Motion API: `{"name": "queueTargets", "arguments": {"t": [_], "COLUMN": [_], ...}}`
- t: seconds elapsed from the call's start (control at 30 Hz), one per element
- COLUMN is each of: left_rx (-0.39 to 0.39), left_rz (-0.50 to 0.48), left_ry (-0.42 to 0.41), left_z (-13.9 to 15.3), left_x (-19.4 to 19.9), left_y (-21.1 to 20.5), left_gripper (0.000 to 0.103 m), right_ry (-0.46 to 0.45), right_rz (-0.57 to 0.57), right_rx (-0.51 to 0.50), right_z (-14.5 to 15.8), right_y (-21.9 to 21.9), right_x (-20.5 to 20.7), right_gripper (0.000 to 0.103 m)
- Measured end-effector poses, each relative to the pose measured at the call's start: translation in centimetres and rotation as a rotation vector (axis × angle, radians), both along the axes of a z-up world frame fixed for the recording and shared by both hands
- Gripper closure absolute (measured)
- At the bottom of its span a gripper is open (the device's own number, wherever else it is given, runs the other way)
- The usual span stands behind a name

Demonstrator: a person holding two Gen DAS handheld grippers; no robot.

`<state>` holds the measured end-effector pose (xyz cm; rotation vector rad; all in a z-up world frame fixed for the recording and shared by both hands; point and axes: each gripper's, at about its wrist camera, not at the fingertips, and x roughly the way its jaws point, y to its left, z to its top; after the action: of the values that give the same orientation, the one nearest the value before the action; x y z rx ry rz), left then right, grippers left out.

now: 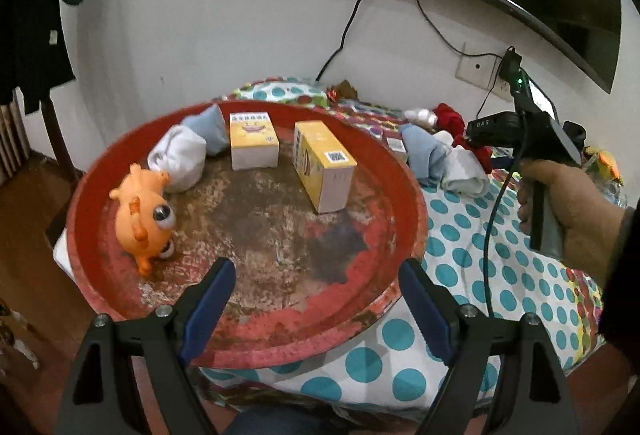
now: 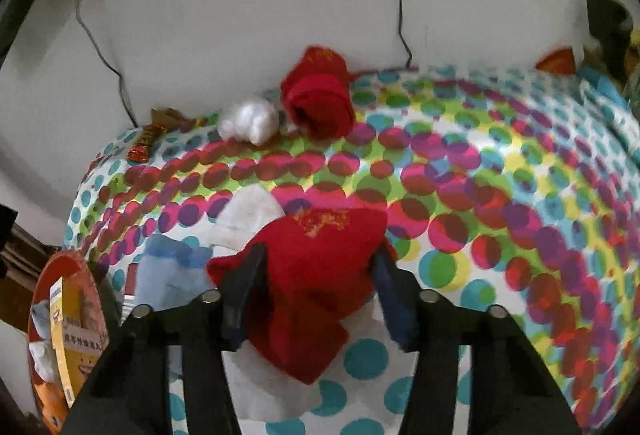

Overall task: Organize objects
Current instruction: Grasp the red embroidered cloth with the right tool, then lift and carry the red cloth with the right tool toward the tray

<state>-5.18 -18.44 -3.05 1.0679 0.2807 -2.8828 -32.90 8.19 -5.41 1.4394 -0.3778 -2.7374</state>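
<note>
The right gripper (image 2: 316,275) had its fingers pinched on a red sock (image 2: 316,267), seemingly bound for the red tray (image 1: 100,175) beyond the left gripper's (image 1: 316,283) wide, empty fingers

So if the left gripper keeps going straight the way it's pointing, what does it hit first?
Probably the worn floor of the red tray. The open left gripper aims between the orange toy and the nearer yellow box, though depth is unclear.
</note>
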Motion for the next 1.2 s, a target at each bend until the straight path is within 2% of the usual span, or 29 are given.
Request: {"name": "queueTargets", "arguments": {"t": [0.17, 0.4, 0.57, 0.67, 1.0, 1.07, 1.2], "left_rx": [0.001, -0.016, -0.045, -0.065, -0.118, -0.121, -0.141], "left_rz": [-0.002, -0.022, -0.029, -0.037, -0.065, -0.064, -0.063], "left_ry": [-0.009, -0.005, -0.001, 0.005, 0.018, 0.022, 0.042], "left_z": [-0.3, -0.3, 0.0, 0.1, 0.5, 0.7, 1.1], "left_x": [0.0, 0.2, 0.6, 0.8, 1.7, 2.0, 2.7], "left_y": [0.1, 0.9, 1.6, 2.1, 3.8, 4.1, 4.6], "left_gripper": [0.017, 0.017, 0.017, 0.017, 0.017, 0.017, 0.017], "right_ry": [0.058, 0.132, 0.165, 0.179, 0.291, 0.314, 0.374], "right_rz": [-0.031, -0.027, -0.027, -0.010, 0.106, 0.134, 0.193], "right_rx": [-0.022, 0.066, 0.126, 0.172, 0.292, 0.302, 0.280], "right_z": [0.8, 5.1, 7.5, 8.8, 14.5, 15.1, 17.8], "right_y": [1.2, 2.7, 5.7, 5.6, 2.3, 0.0, -0.6], "right_x": [1.5, 2.2, 4.0, 4.5, 9.3, 10.3, 13.8], "right_gripper": [0.073, 0.074, 0.074, 0.074, 0.074, 0.074, 0.074]}}
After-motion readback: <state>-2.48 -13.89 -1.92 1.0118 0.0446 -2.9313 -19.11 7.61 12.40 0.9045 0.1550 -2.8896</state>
